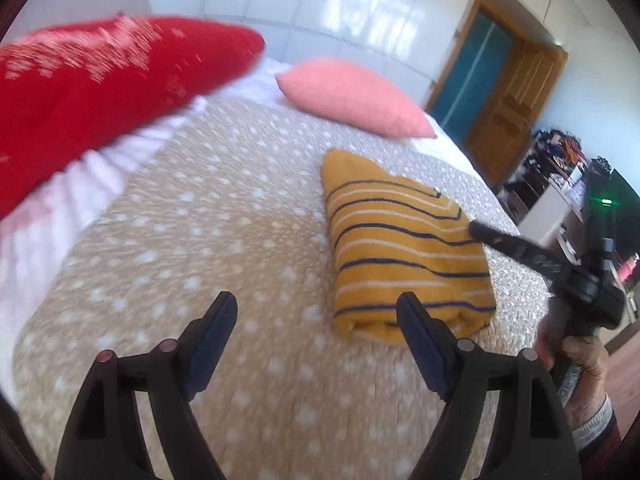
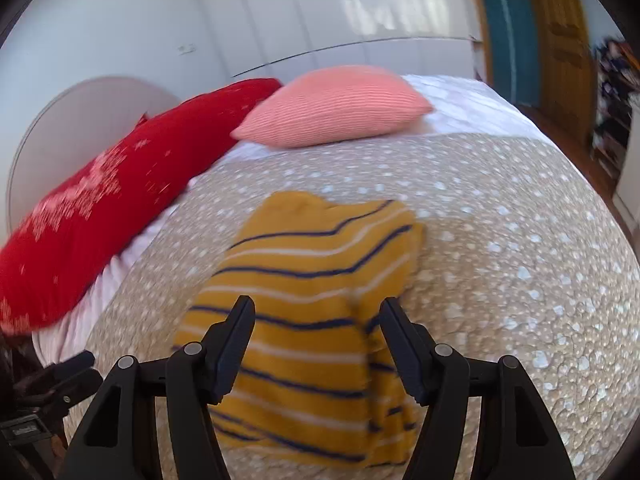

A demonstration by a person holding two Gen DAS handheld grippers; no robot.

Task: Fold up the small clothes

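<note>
A mustard-yellow garment with navy and white stripes lies folded into a compact bundle on the spotted beige bedspread. My left gripper is open and empty, just left of the bundle's near end. My right gripper shows in the left wrist view at the bundle's right edge. In the right wrist view the right gripper is open, hovering over the garment, with nothing between its fingers.
A red pillow and a pink pillow lie at the head of the bed. A wooden door and cluttered shelves stand to the right. The bed's edge drops off at right.
</note>
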